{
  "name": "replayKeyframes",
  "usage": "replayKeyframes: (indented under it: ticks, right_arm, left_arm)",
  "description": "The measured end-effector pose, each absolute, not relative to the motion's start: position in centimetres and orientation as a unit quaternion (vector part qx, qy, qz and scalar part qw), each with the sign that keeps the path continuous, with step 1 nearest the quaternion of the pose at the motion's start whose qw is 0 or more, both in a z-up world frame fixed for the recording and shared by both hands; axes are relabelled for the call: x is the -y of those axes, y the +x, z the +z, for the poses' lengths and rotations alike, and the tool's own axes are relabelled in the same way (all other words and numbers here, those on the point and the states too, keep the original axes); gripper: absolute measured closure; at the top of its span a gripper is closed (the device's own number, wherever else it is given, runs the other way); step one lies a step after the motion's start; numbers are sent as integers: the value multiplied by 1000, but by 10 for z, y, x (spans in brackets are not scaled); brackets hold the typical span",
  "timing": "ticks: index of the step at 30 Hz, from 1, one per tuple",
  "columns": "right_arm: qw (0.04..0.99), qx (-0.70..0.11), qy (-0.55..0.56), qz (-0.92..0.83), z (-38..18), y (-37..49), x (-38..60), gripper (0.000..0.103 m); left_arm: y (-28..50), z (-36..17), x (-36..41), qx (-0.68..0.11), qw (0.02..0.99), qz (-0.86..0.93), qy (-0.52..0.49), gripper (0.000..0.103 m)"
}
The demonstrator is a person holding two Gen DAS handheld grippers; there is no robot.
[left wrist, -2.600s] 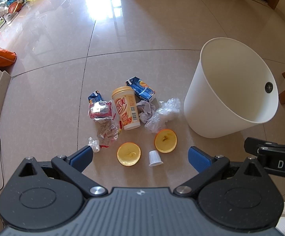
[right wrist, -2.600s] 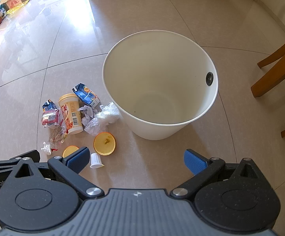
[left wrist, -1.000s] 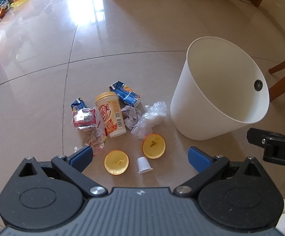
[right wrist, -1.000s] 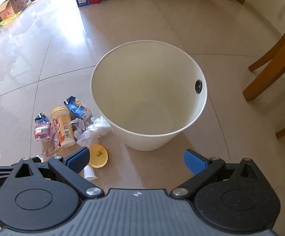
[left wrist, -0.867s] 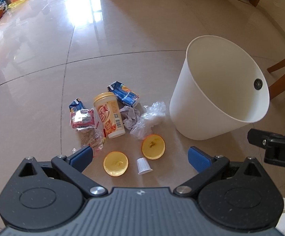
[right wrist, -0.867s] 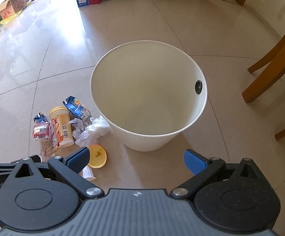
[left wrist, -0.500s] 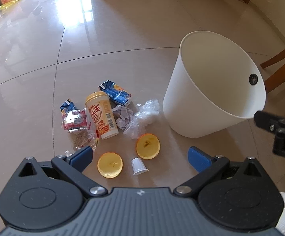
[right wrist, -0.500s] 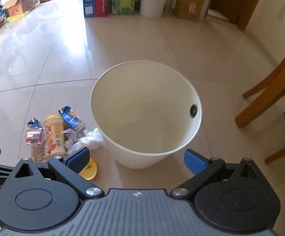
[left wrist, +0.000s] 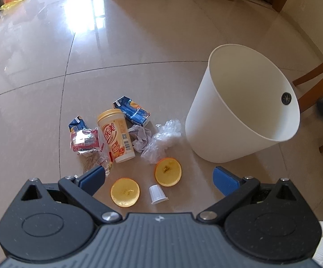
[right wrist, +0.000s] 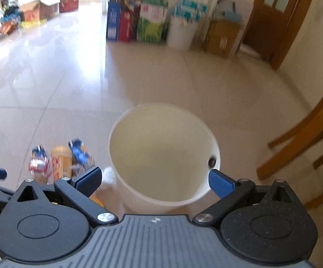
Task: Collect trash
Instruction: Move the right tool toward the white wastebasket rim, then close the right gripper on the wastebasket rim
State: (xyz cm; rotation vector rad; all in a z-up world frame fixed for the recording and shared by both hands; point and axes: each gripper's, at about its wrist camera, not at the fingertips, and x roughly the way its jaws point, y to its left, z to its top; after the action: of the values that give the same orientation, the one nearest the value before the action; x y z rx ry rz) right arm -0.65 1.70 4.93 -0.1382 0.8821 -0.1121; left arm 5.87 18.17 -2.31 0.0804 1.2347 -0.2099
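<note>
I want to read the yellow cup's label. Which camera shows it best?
The left wrist view: the yellow cup lies sharp and whole, label up. The right wrist view shows it blurred and small.

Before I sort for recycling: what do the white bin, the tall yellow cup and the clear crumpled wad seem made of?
White bin: looks like matte plastic, with thin smooth walls. Tall yellow cup: probably printed paper or plastic, glossy label with barcode. Clear crumpled wad: thin plastic film, translucent and creased.
</note>
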Motion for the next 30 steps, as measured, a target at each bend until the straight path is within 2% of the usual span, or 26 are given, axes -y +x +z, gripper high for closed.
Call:
replayKeyframes:
  ticks: [4, 9, 14, 30]
  right_arm:
    - [928, -367, -62, 1, 77, -13, -8, 0]
    - [901, -426, -80, 23, 69, 0, 1, 0]
    - [866, -495, -62, 0, 34, 18, 20, 0]
    - [862, -495, -79, -75, -31, 83, 106, 0]
  left_arm:
    - [59, -23, -191, -578, 810, -91, 26, 1]
    - [60, -28, -201, -574, 814, -81, 24, 1]
    - [62, -38, -209, -577, 813, -75, 21, 1]
    - [68, -92, -208, -576, 814, -55, 50, 1]
